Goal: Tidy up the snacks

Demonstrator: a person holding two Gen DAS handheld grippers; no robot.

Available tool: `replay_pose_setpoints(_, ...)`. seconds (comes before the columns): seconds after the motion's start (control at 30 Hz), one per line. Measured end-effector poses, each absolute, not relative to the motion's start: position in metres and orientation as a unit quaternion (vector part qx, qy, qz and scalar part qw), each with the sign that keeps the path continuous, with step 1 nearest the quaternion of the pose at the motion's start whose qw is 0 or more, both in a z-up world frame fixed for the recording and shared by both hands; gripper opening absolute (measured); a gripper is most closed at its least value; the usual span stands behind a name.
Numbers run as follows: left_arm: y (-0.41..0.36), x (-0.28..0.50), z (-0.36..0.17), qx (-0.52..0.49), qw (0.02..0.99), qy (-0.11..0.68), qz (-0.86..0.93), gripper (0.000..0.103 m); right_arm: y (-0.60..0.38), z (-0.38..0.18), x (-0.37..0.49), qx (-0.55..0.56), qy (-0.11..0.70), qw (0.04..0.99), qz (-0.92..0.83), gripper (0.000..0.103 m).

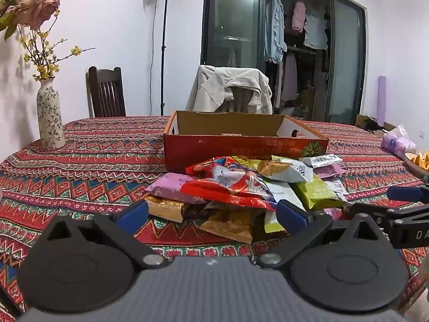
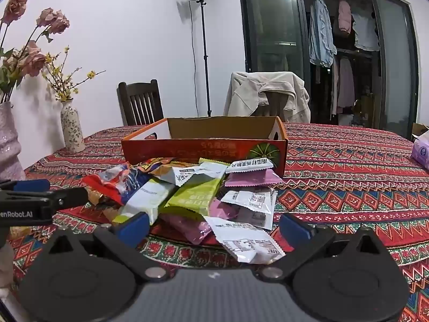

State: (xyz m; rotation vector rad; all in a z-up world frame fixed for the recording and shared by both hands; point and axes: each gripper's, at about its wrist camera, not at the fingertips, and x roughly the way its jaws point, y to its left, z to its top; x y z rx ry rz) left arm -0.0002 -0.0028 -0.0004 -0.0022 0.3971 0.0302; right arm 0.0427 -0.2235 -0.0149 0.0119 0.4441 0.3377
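Left wrist view: my left claw [image 1: 211, 213] is spread wide, nothing between the blue pads, hanging just short of the snack pile [image 1: 241, 187] on the tabletop [image 1: 80, 161]. Right wrist view: right claw [image 2: 214, 226] also spread wide and empty, with a white packet [image 2: 246, 241] lying right between its fingers but not pinched. Snacks all sit in a loose overlapping heap on the patterned cloth, touching the near wall of the open cardboard box [image 1: 241, 145], which looks empty from here, though I can't see its floor. My read: nothing sorted yet, first pick is the step in hand, box is the likely target. To do it well I'd take the top, outermost packets first; the white packet for the right, the red bag [image 1: 230, 185] on top of the heap for the left. Grab each by a crimped edge or across the short width, since the film is slippery and puffy bags may squirt out of a flat squeeze. Go in low and close gently, don't crush chips. Keep the two claws apart; the other claw shows at each view's edge, near, so work one side each. Lift clear over the box wall before releasing, and avoid dragging neighbours off the pile.
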Motion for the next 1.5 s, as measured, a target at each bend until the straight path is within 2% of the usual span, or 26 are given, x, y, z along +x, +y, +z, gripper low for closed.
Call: replay_pose_setpoints(1.5, 0.002, 0.008, -0.009, -0.036, 0.978, 0.207, -0.018, 0.103, -0.226, -0.020, 0.049, 0.010, 0.239, 0.957, 0.162, 0.103)
